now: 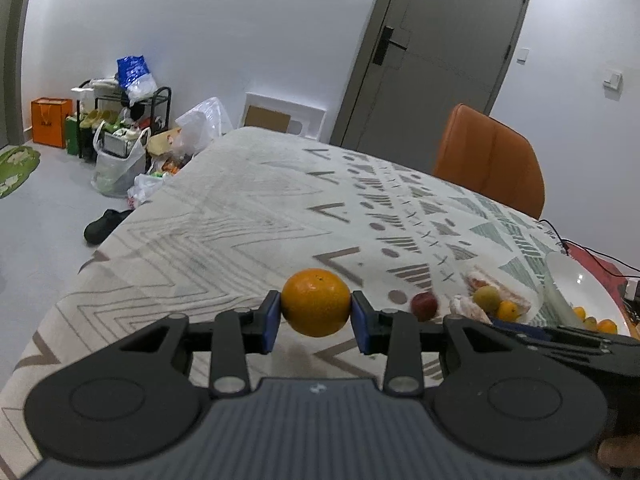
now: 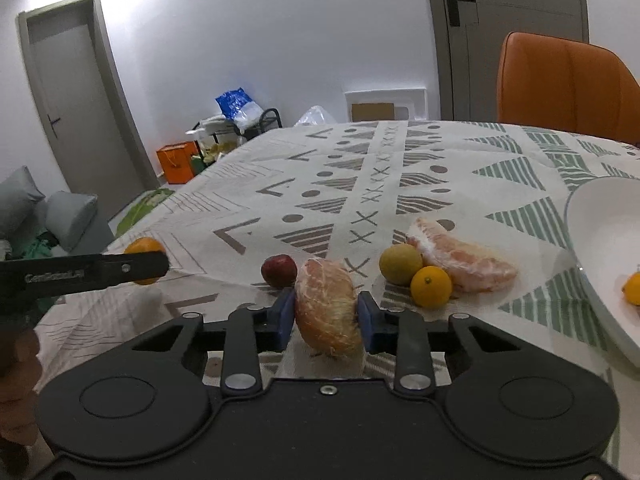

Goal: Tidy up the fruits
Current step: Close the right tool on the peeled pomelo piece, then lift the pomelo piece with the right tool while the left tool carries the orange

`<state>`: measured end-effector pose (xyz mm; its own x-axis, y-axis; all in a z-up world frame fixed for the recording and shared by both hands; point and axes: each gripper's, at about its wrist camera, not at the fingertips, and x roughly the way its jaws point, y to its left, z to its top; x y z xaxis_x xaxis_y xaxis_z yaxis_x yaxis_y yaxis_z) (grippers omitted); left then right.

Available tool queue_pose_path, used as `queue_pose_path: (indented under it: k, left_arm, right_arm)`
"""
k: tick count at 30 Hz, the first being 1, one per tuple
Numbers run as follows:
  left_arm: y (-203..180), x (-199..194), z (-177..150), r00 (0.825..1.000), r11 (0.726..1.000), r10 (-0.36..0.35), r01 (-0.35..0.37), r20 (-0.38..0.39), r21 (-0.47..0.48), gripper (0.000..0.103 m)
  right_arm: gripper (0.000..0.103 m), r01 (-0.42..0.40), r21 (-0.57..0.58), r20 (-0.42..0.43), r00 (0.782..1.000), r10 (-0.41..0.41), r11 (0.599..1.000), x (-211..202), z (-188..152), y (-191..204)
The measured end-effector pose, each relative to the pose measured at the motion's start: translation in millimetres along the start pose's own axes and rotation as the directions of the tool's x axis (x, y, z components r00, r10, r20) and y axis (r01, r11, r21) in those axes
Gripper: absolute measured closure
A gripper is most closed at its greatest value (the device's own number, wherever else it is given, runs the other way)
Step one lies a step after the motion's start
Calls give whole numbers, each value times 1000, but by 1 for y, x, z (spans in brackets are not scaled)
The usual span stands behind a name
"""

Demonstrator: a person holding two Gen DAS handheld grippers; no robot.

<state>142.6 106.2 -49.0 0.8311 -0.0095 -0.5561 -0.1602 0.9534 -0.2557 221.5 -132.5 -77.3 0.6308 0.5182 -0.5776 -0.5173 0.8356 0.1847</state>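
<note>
My left gripper (image 1: 315, 314) is shut on a round orange (image 1: 315, 300), held just above the patterned tablecloth (image 1: 240, 208); the same orange (image 2: 145, 246) shows at the left of the right wrist view. My right gripper (image 2: 326, 320) has its blue pads pressed on both sides of a peeled pomelo segment (image 2: 325, 292). Behind that segment lie a small red fruit (image 2: 279, 271), a yellow-green fruit (image 2: 400, 263), a small orange (image 2: 431, 286) and a second peeled pomelo piece (image 2: 466, 260). A white bowl (image 2: 592, 224) at the right holds an orange (image 2: 633, 288).
An orange chair (image 2: 560, 84) stands behind the table's far right side. The table's left edge (image 1: 132, 216) drops to the floor, where a shoe (image 1: 102, 226), bags (image 1: 116, 160) and a loaded rack (image 1: 120, 112) lie. A black cable (image 1: 592, 252) runs past the bowl.
</note>
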Motion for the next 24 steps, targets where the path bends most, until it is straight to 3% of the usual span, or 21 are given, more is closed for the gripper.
queue_pose_path:
  k: [24]
  left_arm:
    - [-82,-20,3,995,989,-91,86,30,124,67]
  right_arm:
    - [74,41,79,169,984,-54,996,-75,2,-48]
